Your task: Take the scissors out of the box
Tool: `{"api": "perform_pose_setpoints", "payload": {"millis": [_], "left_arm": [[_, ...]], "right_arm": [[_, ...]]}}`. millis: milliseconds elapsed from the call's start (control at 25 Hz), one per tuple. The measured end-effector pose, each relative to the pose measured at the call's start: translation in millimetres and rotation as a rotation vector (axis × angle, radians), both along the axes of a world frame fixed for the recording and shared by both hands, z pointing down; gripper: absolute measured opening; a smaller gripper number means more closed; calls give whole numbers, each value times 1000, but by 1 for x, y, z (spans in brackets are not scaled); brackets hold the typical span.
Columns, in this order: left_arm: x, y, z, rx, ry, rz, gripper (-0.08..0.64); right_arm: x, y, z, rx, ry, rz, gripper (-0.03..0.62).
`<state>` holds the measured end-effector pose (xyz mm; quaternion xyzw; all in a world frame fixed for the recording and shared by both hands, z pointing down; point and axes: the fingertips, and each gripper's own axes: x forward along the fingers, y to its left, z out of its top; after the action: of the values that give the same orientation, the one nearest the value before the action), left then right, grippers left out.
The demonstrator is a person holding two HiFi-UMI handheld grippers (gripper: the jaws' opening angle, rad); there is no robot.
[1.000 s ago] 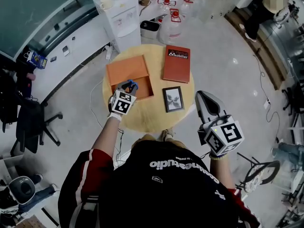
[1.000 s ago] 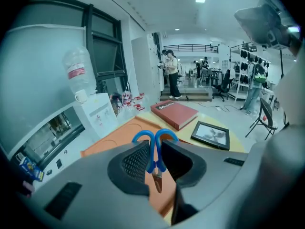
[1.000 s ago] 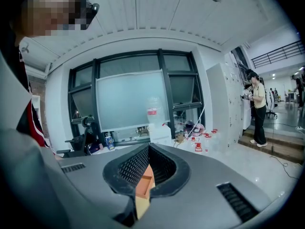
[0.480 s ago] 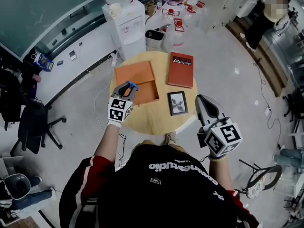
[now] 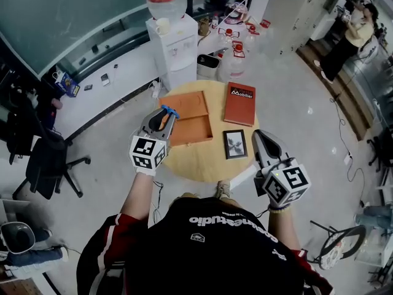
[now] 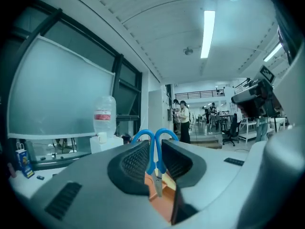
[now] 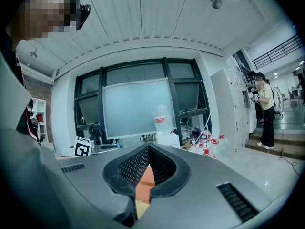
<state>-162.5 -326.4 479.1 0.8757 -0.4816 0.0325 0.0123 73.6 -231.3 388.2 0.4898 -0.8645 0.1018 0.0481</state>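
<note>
Left gripper view, jaws clamp scissors (image 6: 153, 156), loops partly hidden

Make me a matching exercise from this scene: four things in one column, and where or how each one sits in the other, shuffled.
Things:
1. scissors
2. box
3. book
4. picture frame

Places or states:
a. red, lying on the far right part of the table
b. clamped between the jaws of the left gripper, blue handles sticking out
c. orange, lying open on the left part of the table
d. dark-edged, lying flat just nearer than the book

Pairs: 1-b, 2-c, 3-a, 4-d
</note>
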Motion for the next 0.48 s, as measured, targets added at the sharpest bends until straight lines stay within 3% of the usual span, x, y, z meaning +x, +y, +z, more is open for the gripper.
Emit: {"api": "perform_pose_setpoints", "payload": {"millis": [240,480], "left_arm": [[-12,23,-47,72,62,2,94],[-14,33,-62,78,120,17,94]], "right_arm": [[-10,7,-6,17,-4,0,29],[-8,10,-18,44,-3,14,29]]}}
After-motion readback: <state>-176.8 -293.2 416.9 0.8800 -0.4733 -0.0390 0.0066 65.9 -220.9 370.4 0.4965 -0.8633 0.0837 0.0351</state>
